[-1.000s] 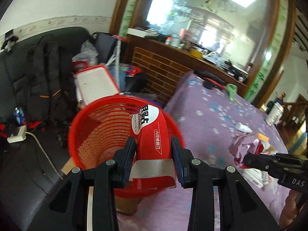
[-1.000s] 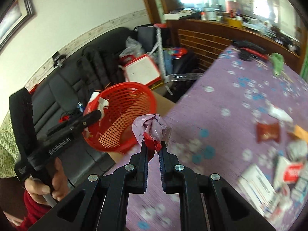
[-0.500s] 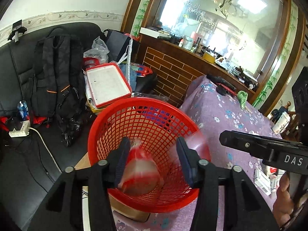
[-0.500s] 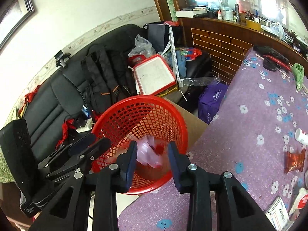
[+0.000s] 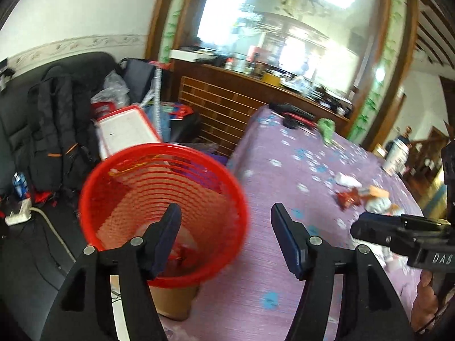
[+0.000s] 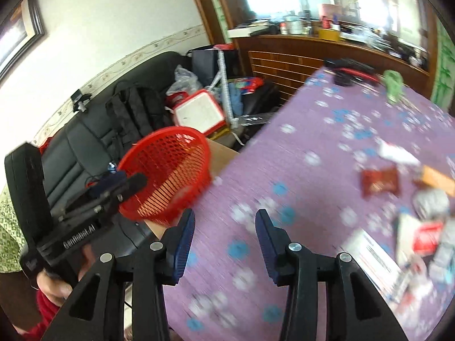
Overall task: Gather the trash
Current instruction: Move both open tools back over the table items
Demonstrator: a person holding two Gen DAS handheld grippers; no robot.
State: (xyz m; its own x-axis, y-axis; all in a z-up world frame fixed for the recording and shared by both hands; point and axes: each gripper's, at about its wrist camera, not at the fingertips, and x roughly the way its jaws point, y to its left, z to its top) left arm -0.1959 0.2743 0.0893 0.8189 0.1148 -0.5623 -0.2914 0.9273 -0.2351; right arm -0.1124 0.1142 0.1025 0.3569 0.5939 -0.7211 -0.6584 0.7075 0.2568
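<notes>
Both drops are in: my left fingers (image 5: 224, 233) and right fingers (image 6: 224, 238) have just been opening and stand released with nothing between them, bin (image 5: 162, 199) at ten o'clock holds wrappers, more trash (image 6: 379, 183) waits at two o'clock on the tabletop (image 6: 298, 170).

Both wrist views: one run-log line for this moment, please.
left gripper: open, empty | right gripper: open, empty | red basket: holds trash | table: wrappers remain

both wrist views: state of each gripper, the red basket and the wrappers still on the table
left gripper: open, nothing between its fingers, jaws just opening
right gripper: open, empty, jaws just opening
red basket: upright beside the table, trash in its bottom
red wrapper: lying flat on the purple tablecloth
</notes>
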